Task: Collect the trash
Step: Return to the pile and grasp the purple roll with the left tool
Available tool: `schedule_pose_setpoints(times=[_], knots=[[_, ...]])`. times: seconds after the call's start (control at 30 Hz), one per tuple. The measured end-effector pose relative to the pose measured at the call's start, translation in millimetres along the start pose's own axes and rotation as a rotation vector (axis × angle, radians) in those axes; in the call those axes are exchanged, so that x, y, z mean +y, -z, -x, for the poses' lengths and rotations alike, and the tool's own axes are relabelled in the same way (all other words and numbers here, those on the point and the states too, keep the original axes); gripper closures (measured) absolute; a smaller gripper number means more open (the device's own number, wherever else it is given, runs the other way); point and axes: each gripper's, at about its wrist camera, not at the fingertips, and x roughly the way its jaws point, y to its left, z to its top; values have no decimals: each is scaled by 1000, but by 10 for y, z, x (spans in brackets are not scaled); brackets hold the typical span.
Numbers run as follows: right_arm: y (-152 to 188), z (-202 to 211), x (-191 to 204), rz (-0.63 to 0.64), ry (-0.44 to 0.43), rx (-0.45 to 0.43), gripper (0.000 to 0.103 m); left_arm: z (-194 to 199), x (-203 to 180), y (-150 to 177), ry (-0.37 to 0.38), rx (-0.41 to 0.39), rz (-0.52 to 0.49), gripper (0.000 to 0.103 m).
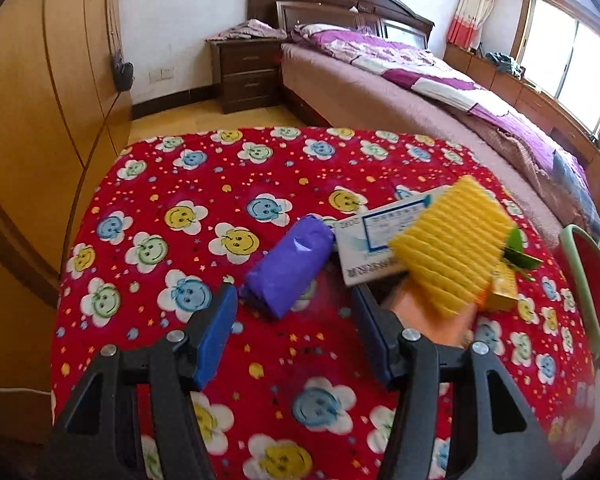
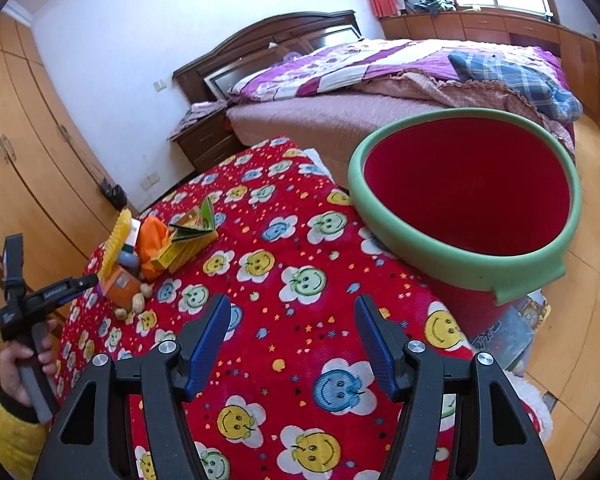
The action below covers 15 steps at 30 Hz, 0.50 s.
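A pile of trash lies on the red smiley-flower cloth (image 1: 260, 184). It holds a purple wrapped bundle (image 1: 290, 262), a white and blue box (image 1: 374, 242), a yellow foam net (image 1: 454, 246), an orange piece (image 1: 432, 314) and a small yellow box (image 1: 502, 290). My left gripper (image 1: 294, 300) is open, just short of the purple bundle. In the right wrist view the same pile (image 2: 148, 256) sits at the left with several peanut shells (image 2: 138, 302) beside it, and the left gripper (image 2: 76, 282) reaches toward it. My right gripper (image 2: 292, 312) is open and empty over the cloth (image 2: 300, 260). The red bin (image 2: 466, 196) with a green rim stands at the right.
The bin's rim also shows at the right edge of the left wrist view (image 1: 584, 276). A bed (image 1: 420, 80) stands beyond the table, a nightstand (image 1: 248, 76) by it, wardrobes (image 1: 40, 100) on the left. A bag lies on the floor by the bin (image 2: 512, 328).
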Motion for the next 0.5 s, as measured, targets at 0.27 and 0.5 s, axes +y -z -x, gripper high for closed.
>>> schedule_pose_setpoints(times=[0.27, 0.5], knots=[[-22, -61, 81, 25, 26, 17, 37, -339, -5, -137, -17, 34, -28, 43], [-111, -196, 191, 60, 17, 43, 37, -470, 133, -168, 34, 48, 73, 51]])
